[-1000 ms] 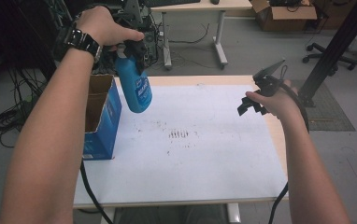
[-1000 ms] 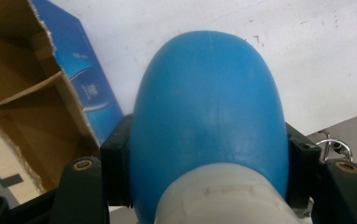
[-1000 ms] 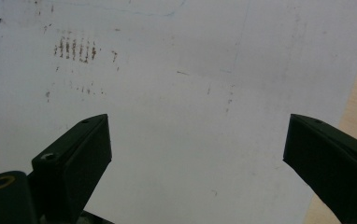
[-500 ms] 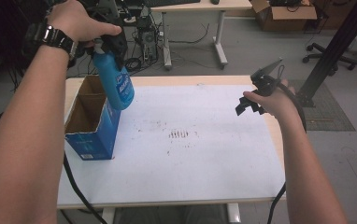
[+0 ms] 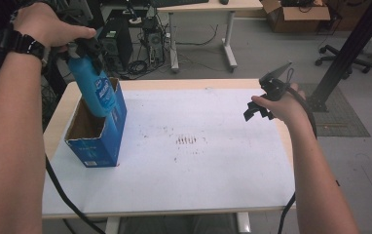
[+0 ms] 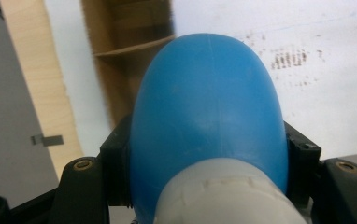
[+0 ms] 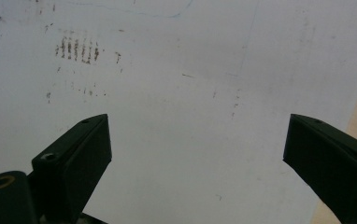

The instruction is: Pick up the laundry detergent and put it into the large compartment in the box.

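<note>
My left gripper [image 5: 84, 51] is shut on a blue bottle [image 5: 92, 90] near its white cap end. The bottle hangs tilted over the open top of a blue cardboard box [image 5: 99, 141] at the table's left side, its lower end at the box's mouth. In the left gripper view the blue bottle [image 6: 209, 107] bulges between the two black jaws, with the box's brown inside [image 6: 120, 51] beyond it. My right gripper [image 5: 258, 111] hovers open over the right part of the white table top, nothing between its wide-apart jaws [image 7: 197, 154].
The white table sheet [image 5: 213, 161] has a patch of brown marks [image 5: 186, 141] at its middle. The wooden table edge [image 5: 60, 109] runs left of the box. Behind the table stand another desk, a computer with cables and a cardboard box on the floor.
My left hand has carried the bottle leftward, from beside the box to over its open top. The right gripper has stayed where it was.
</note>
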A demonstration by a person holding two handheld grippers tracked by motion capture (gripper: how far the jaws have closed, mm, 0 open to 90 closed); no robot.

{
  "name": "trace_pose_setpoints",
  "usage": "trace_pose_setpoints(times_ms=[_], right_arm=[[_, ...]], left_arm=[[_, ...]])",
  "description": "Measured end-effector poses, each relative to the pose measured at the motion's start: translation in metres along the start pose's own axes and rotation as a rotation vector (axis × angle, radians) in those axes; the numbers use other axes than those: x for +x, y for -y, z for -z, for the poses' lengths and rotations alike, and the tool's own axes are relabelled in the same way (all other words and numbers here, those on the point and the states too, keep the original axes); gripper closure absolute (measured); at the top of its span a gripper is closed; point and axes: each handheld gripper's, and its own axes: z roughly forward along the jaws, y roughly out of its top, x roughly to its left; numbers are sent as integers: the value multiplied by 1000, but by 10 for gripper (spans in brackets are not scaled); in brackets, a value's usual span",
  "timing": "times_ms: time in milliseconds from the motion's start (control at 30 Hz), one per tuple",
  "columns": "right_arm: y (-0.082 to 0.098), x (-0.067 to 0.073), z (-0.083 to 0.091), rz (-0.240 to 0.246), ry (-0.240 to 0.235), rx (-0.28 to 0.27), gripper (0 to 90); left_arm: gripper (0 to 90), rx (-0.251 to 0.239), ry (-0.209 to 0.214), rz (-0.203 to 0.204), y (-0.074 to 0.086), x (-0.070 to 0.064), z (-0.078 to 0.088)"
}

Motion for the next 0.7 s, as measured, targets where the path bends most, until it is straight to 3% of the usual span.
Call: trace_pose_setpoints(times_ms=[200,433,700], right_arm=[[-2,2,-2,1,0,4,78],[-2,2,-6,3,-1,8,78],[-2,3,-8,1,-1,11,78]], left_arm=[[373,-6,-11,36,5,18,-2],[373,-4,-14,60,8,31,-8],[373,4,-9,64,9,35,-16]])
